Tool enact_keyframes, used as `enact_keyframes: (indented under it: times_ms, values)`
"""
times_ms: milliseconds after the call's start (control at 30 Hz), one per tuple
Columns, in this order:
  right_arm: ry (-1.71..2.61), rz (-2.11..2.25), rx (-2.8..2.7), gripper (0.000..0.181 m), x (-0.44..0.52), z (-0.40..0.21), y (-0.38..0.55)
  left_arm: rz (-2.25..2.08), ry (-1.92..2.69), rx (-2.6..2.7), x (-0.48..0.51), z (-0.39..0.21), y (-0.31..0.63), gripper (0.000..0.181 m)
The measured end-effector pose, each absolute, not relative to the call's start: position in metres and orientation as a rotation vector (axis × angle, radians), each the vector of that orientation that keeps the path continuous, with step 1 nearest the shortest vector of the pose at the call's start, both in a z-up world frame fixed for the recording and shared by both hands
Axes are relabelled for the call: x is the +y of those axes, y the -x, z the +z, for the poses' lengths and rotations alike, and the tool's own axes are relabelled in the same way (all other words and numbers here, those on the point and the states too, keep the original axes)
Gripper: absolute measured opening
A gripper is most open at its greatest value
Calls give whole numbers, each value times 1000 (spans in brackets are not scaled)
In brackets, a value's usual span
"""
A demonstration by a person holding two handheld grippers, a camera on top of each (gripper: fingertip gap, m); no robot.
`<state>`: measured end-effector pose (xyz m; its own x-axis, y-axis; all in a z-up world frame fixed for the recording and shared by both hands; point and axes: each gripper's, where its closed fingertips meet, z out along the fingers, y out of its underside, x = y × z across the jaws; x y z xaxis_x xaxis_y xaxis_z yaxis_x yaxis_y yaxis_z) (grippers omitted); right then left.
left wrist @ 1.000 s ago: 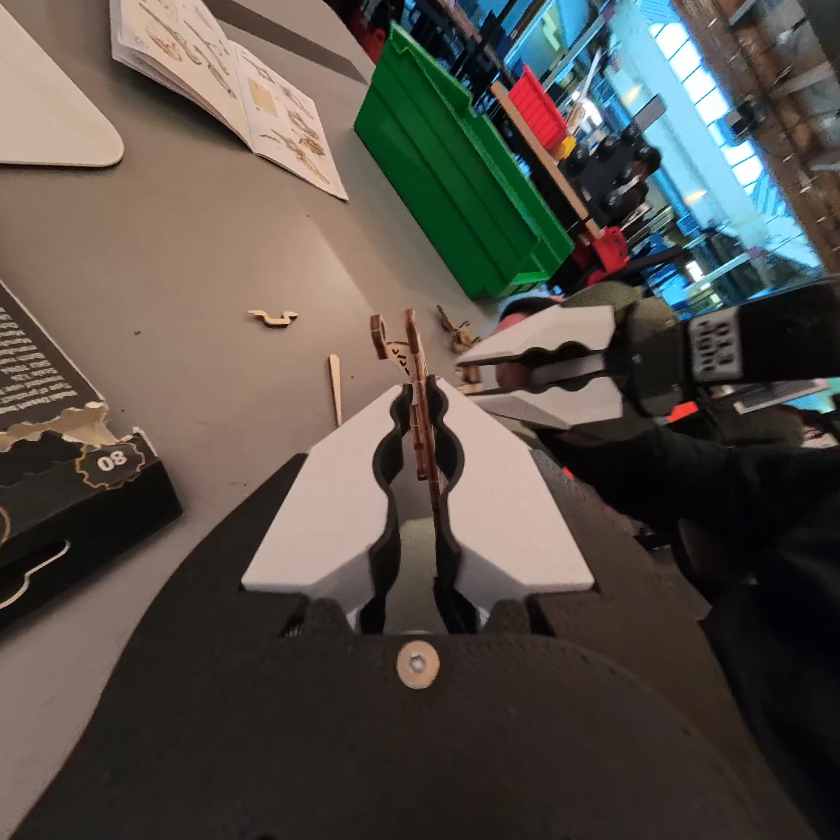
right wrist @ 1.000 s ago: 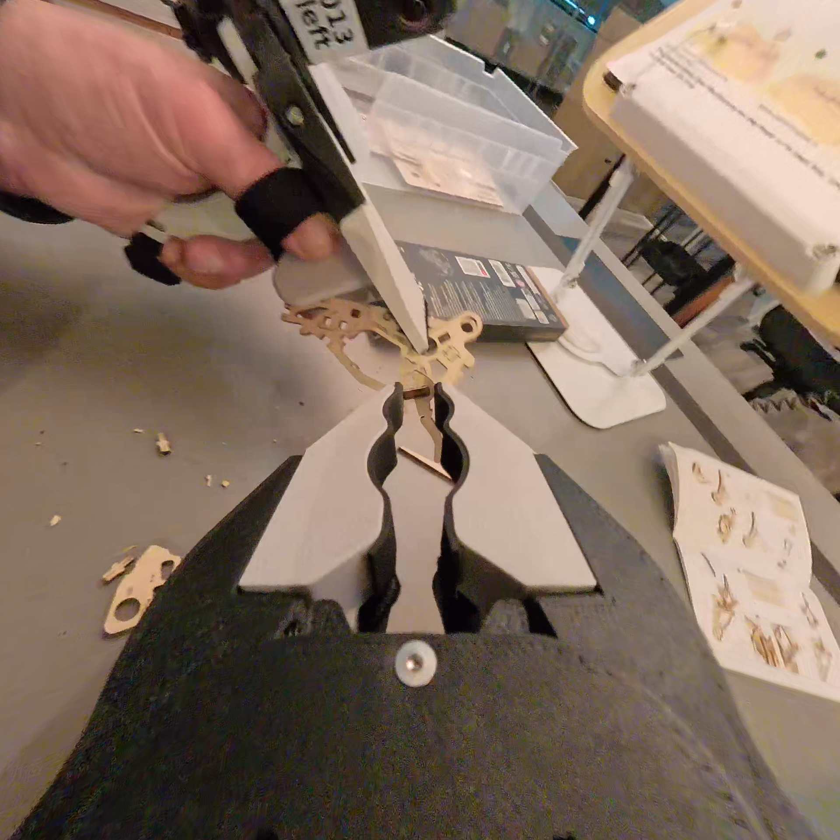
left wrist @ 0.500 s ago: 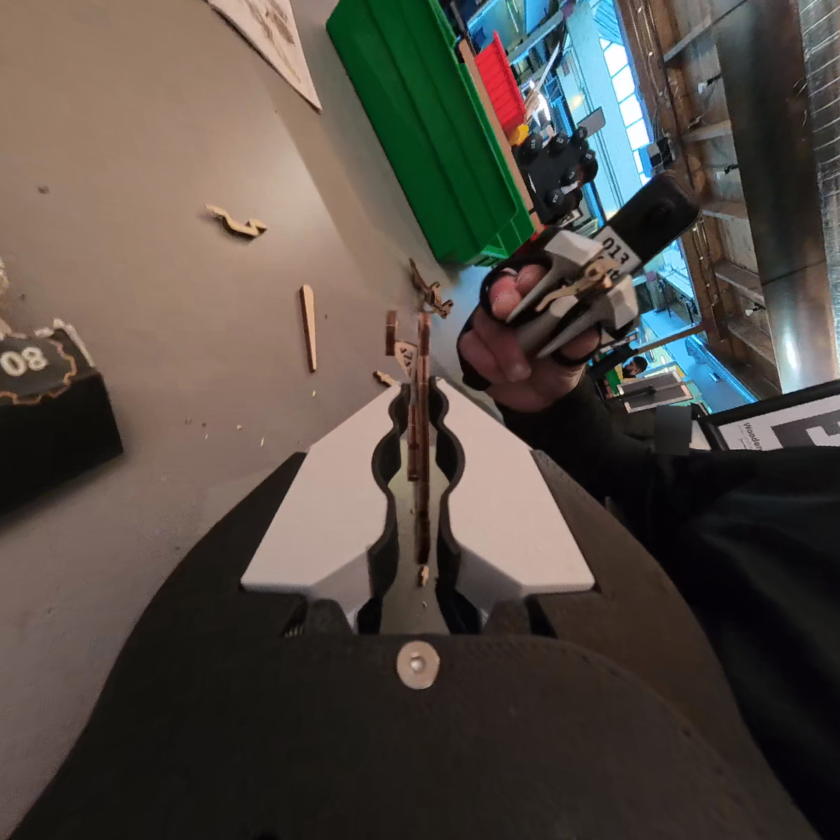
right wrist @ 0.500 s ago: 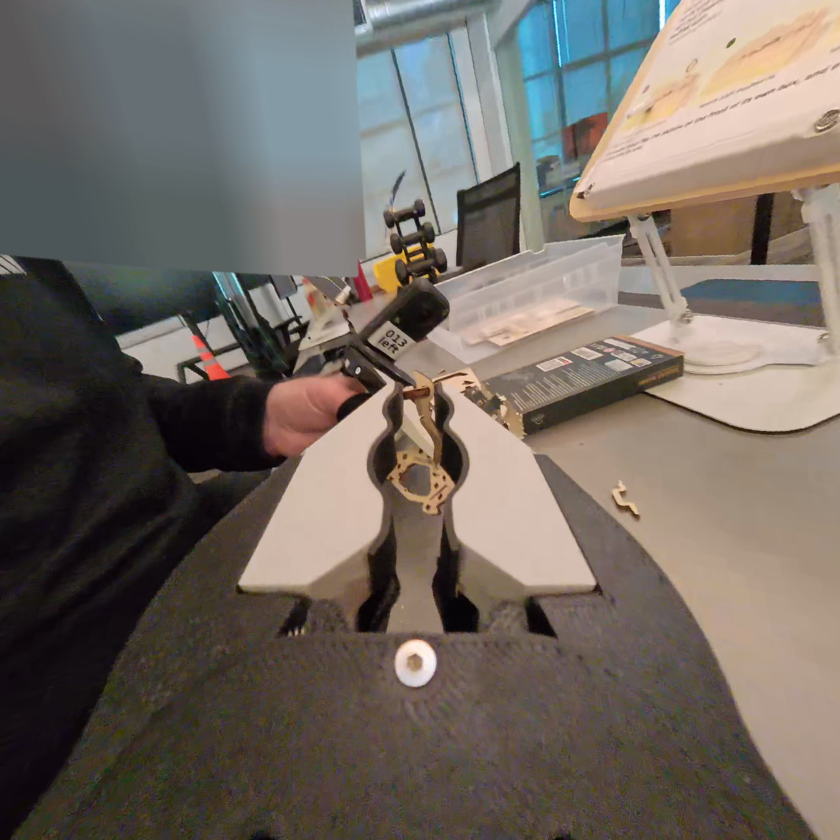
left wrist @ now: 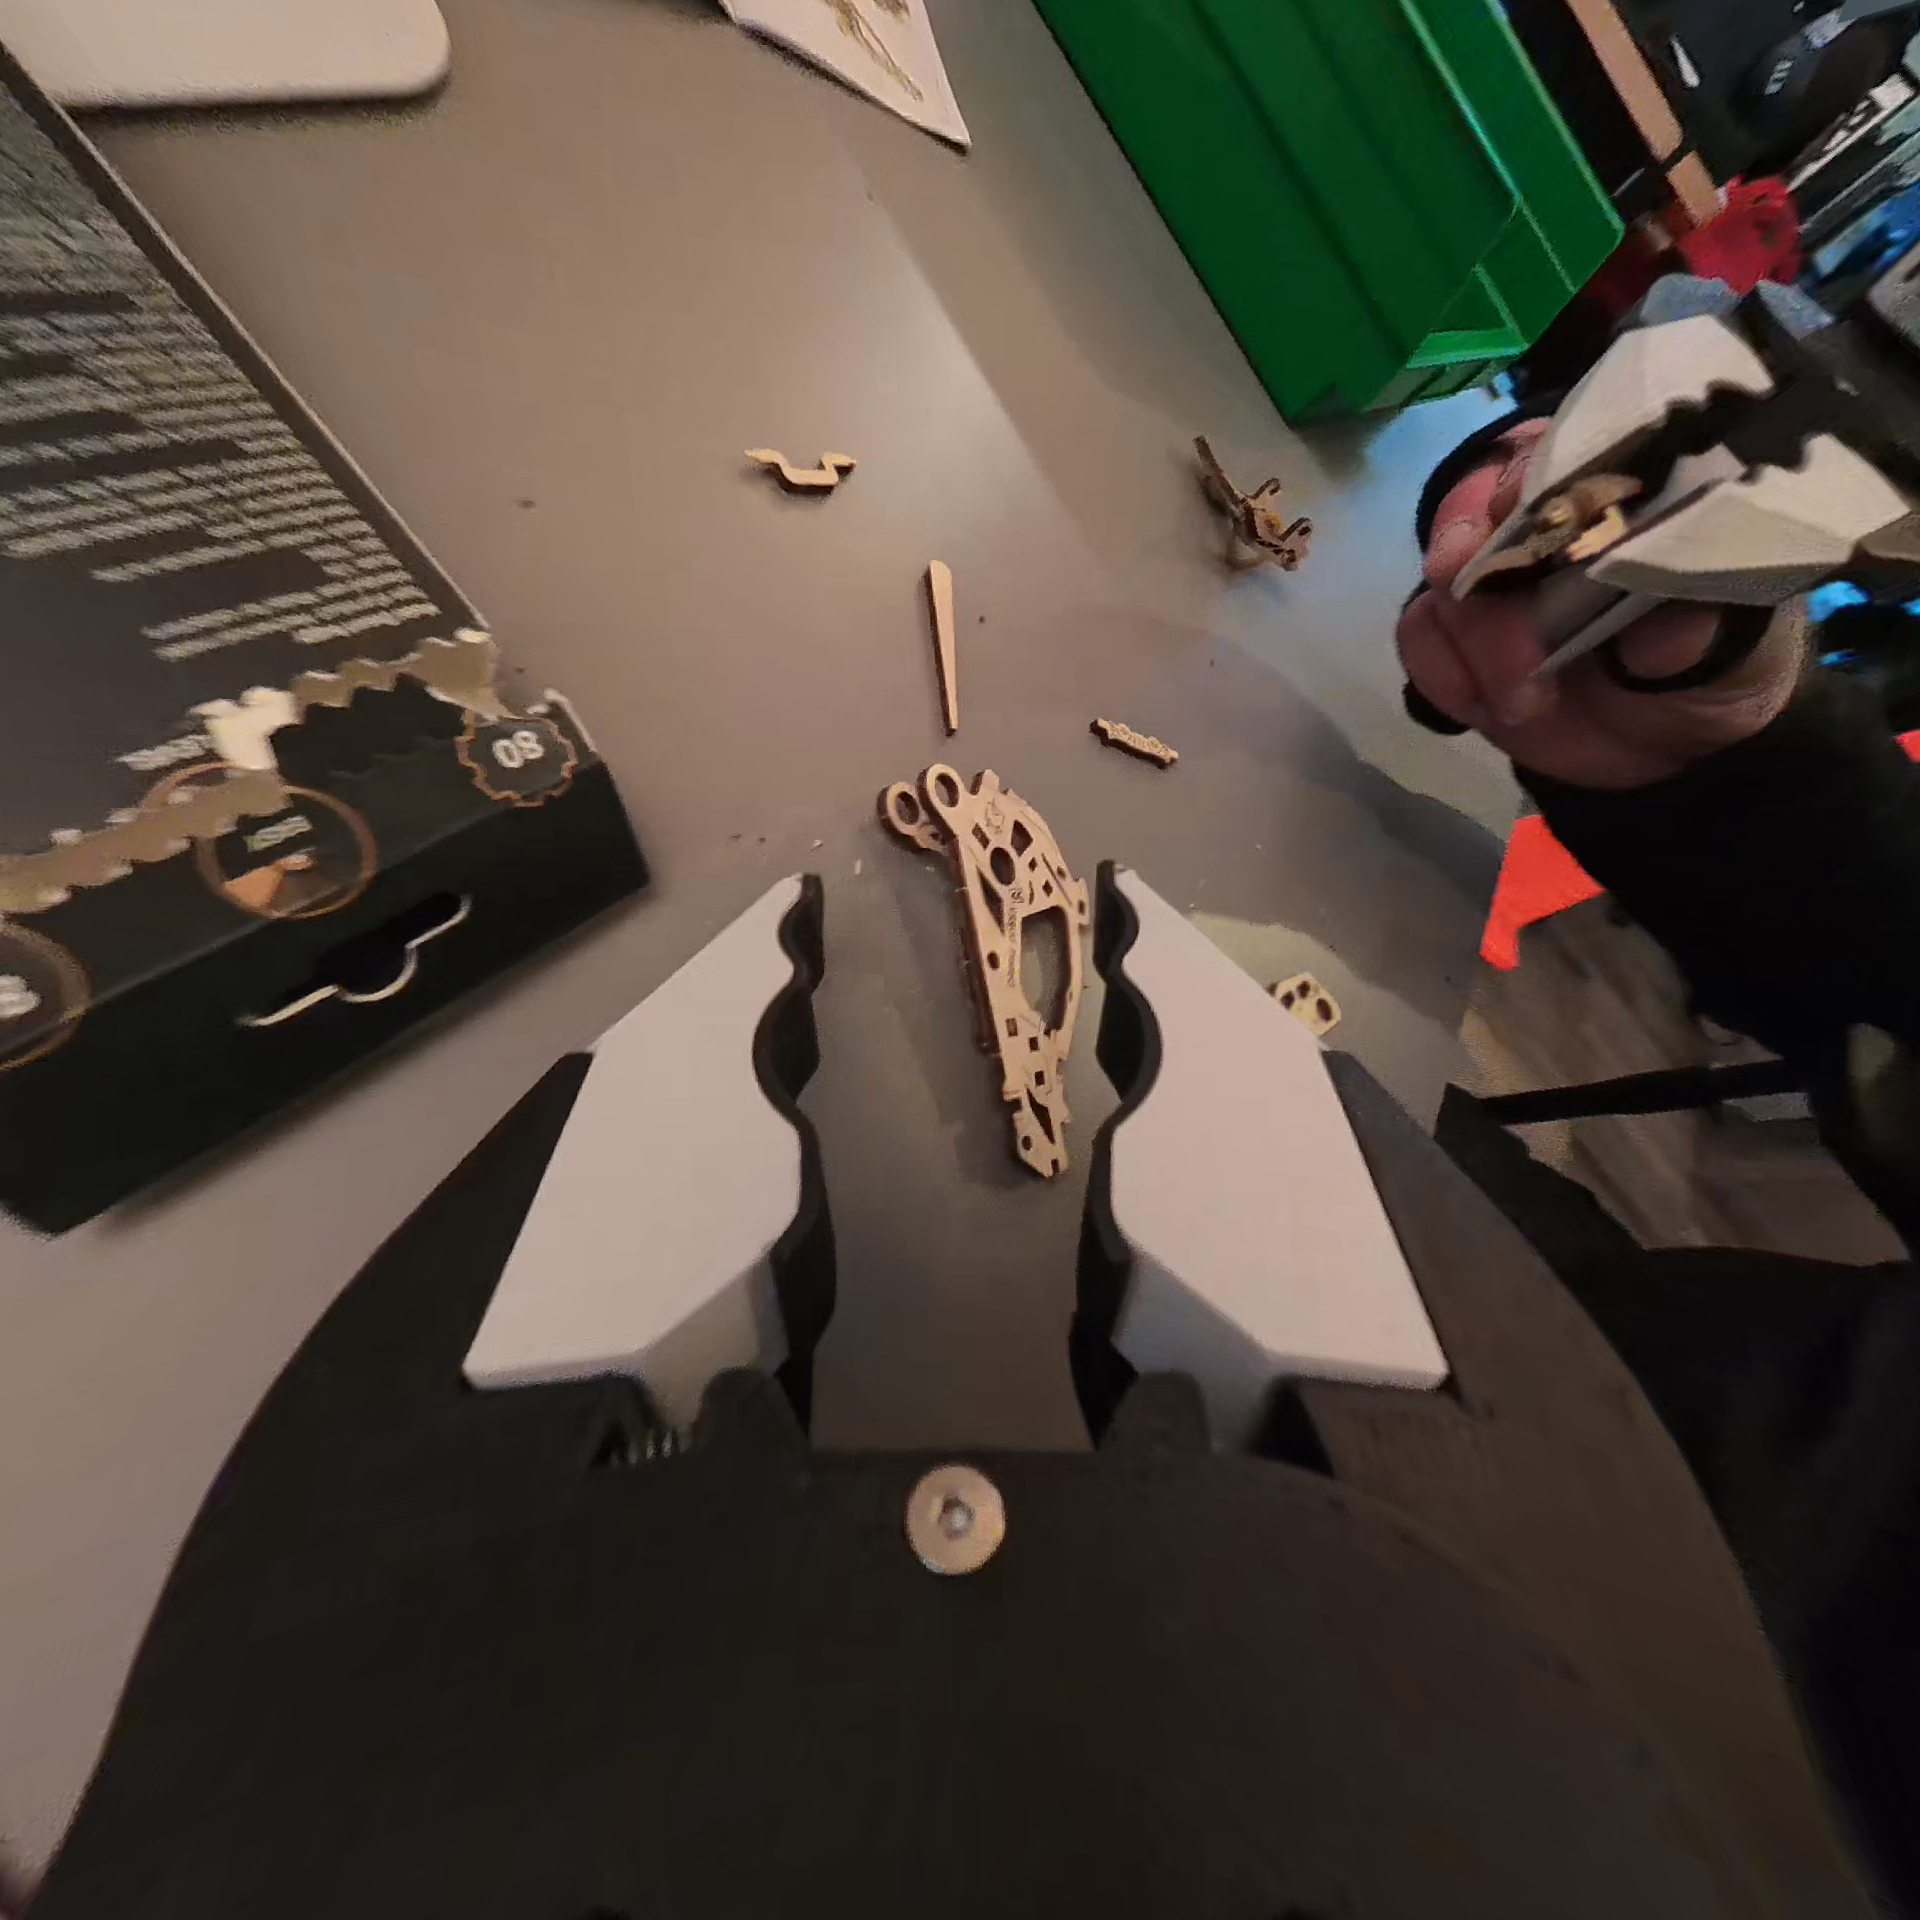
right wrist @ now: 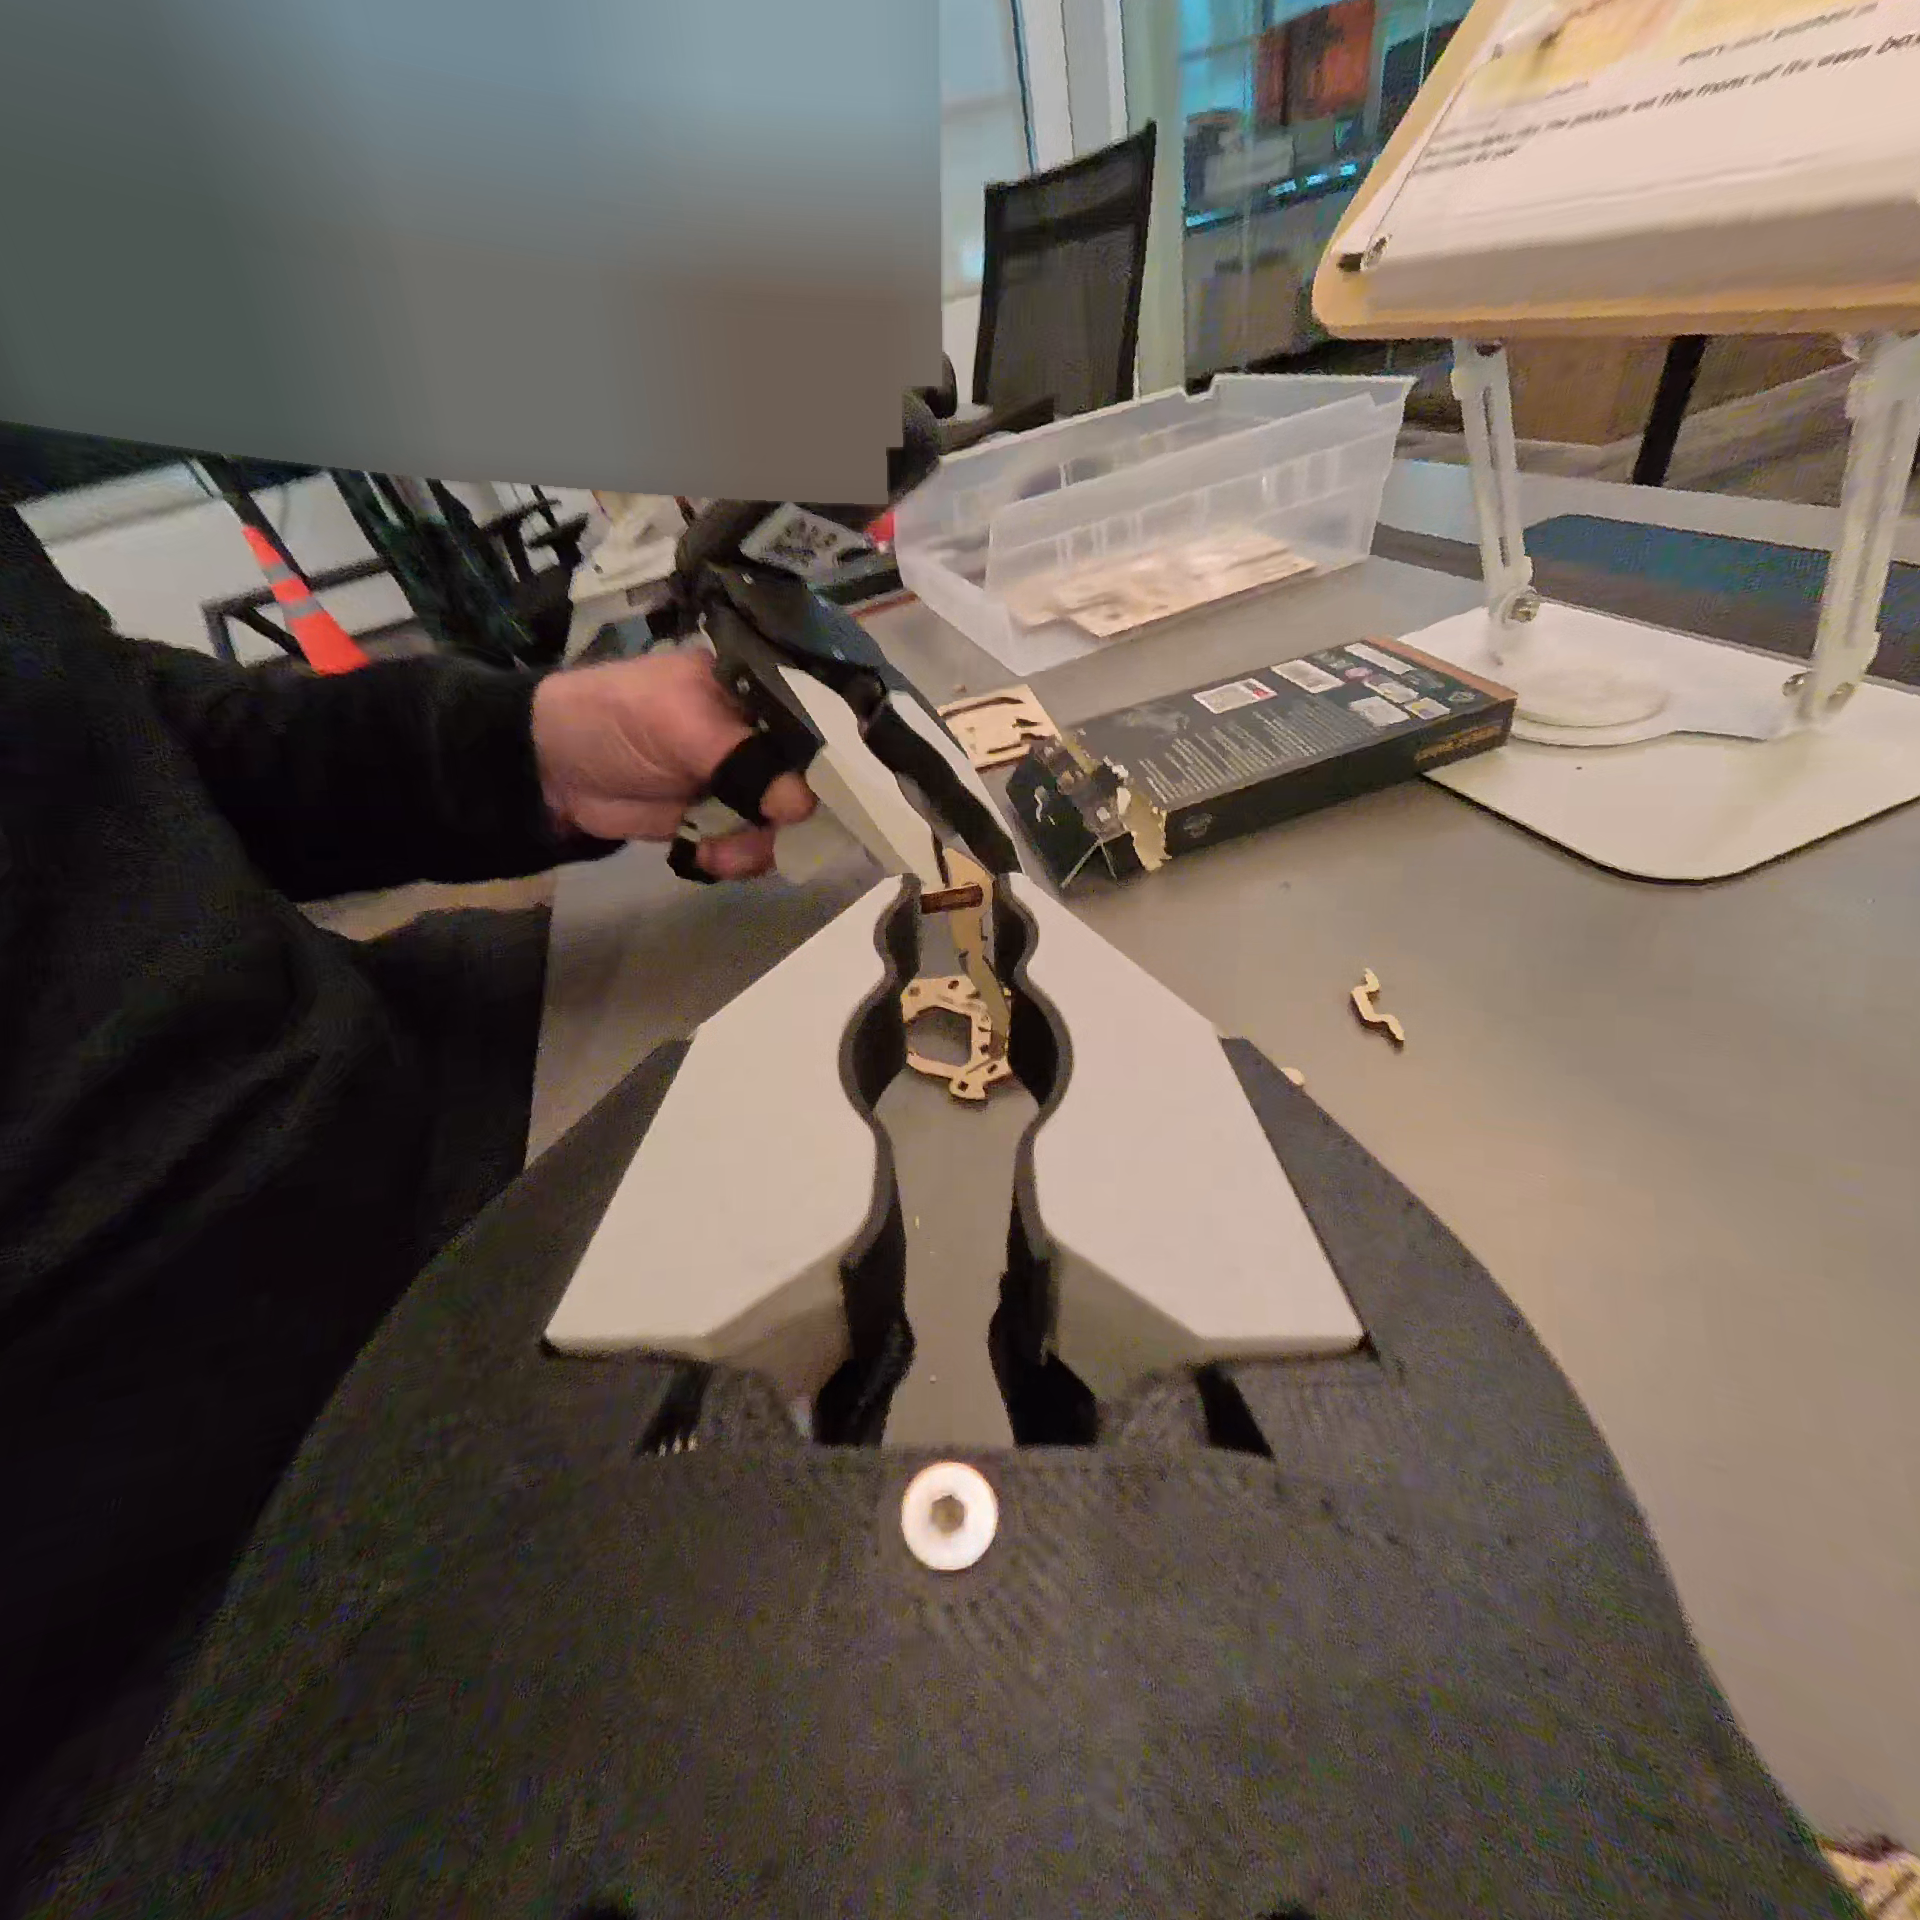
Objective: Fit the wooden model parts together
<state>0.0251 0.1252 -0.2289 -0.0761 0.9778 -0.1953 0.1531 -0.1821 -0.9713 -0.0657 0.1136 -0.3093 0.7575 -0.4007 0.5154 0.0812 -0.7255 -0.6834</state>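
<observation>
the left claw [left wrist: 956, 883] hangs tilted down over the grey worktop [left wrist: 623, 364], jaws spread wide and empty; a flat wooden frame piece [left wrist: 1013, 966] lies on the worktop between them. the right claw [right wrist: 956, 894] (raised, near the worktop's front edge) is clamped on a small wooden part [right wrist: 961, 935].
</observation>
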Motion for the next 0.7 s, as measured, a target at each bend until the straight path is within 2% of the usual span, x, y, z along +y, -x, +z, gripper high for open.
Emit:
enact_keyframes:
  times_ms: [167, 267, 467, 567, 633, 700]
  values:
    - [1447, 1081, -1416, 10, 121, -242, -23, -818, 2168, 300, 100, -289, 63, 39]
    - [1446, 917, -1531, 11, 115, -253, -21, -714, 2280, 402, 94, -313, 58, 39]
    - [1474, 923, -1524, 11, 105, -256, -32, -662, 2341, 479, 96, -337, 41, 35]
    - [1503, 928, -1503, 11, 103, -258, -41, -619, 2375, 505, 98, -342, 35, 13]
    - [1517, 925, -1481, 11, 102, -258, -47, -651, 2385, 478, 96, -341, 25, 13]
    - [1533, 925, -1460, 11, 103, -258, -53, -661, 2380, 443, 95, -339, 17, 20]
